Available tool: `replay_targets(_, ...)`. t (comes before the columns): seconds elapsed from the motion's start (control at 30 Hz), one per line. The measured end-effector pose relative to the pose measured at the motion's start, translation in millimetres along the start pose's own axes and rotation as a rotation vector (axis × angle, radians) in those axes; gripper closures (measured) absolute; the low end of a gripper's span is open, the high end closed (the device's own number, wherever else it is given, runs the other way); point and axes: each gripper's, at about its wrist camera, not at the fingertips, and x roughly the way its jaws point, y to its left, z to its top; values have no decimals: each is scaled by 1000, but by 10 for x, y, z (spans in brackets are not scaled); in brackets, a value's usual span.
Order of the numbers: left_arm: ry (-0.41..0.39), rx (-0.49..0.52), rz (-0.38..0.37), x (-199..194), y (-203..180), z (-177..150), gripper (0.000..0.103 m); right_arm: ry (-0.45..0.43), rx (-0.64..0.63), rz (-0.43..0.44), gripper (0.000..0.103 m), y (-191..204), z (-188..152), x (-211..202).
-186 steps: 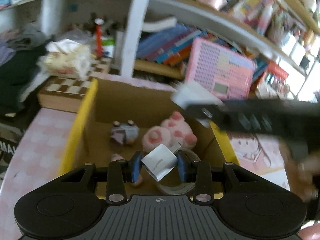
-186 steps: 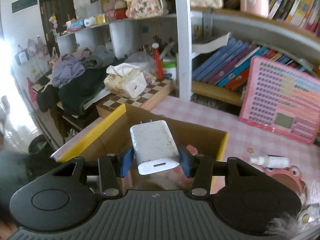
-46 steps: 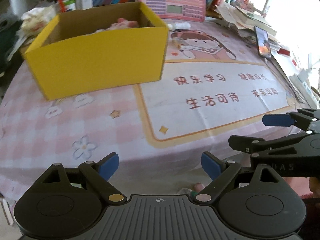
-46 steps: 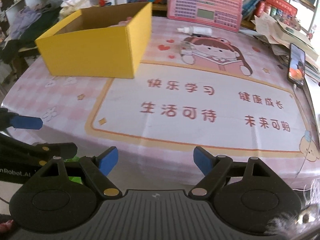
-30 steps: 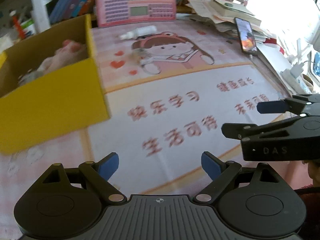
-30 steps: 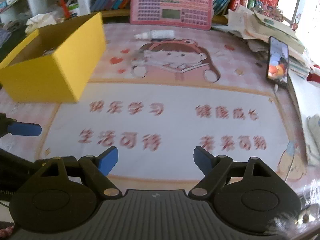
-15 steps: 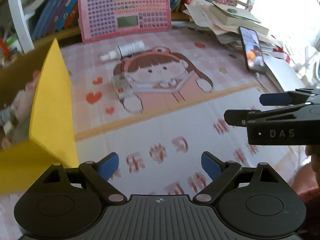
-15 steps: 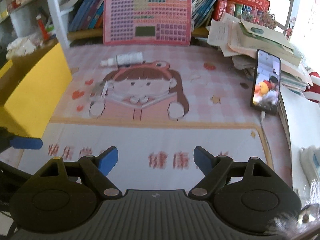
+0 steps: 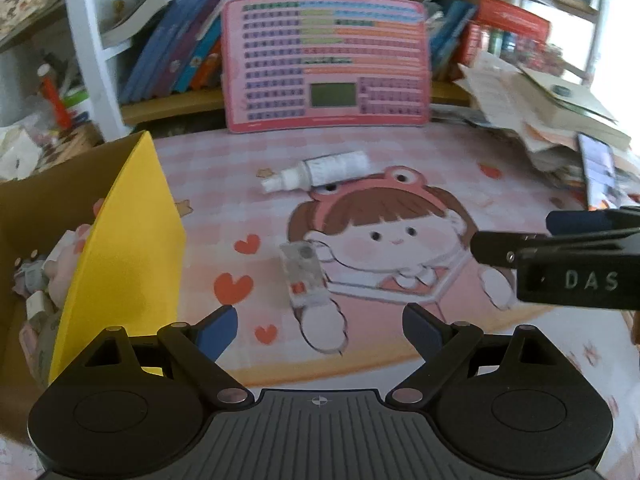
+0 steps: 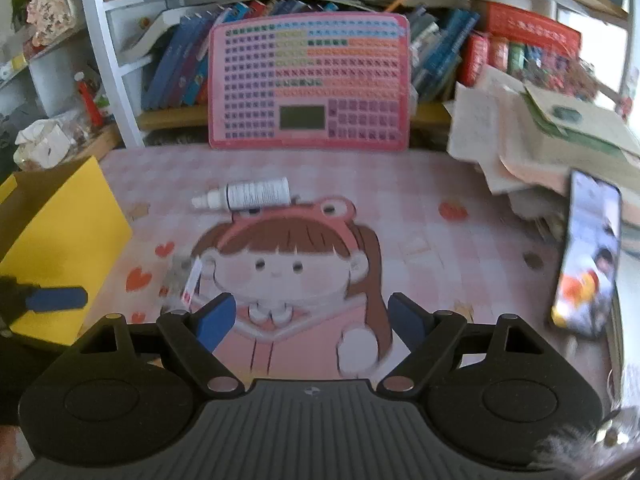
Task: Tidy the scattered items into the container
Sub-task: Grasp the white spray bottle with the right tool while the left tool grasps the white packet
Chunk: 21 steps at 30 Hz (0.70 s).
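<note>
Closer now, clear packet [image 9: 305, 276] just beyond left gripper [image 9: 320, 330] jaws.

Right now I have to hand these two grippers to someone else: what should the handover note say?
Left gripper: open, empty, hovering over the mat just right of the yellow box.
Right gripper: open, empty, over the cartoon girl print.
Done: the box already holds a pink plush toy and other small items.
Left: two items lie on the mat. The clear flat packet lies just ahead of the left gripper, near the red hearts. The white dropper bottle lies on its side farther back, by the frog hat.
The phone and pink keyboard board look like desk clutter, probably not for the box.
</note>
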Motion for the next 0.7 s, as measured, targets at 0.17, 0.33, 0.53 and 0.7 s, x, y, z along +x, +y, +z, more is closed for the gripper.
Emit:
replay_targets(0.17,-26,-55,49,196,36,61,14,-28,-25,32,20,29,181,279)
replay_targets(0.33,8,-32,100,466,-34,154,36,-33,-72,70,17,141,347,594)
replay_targets(0.53,30,-70,87,661,46,204,45,-14,-133,80,6,300,536,906)
replay_targets(0.7,45,-81,98,772,80,190,65,-18,-147,99,1,415,653,1190)
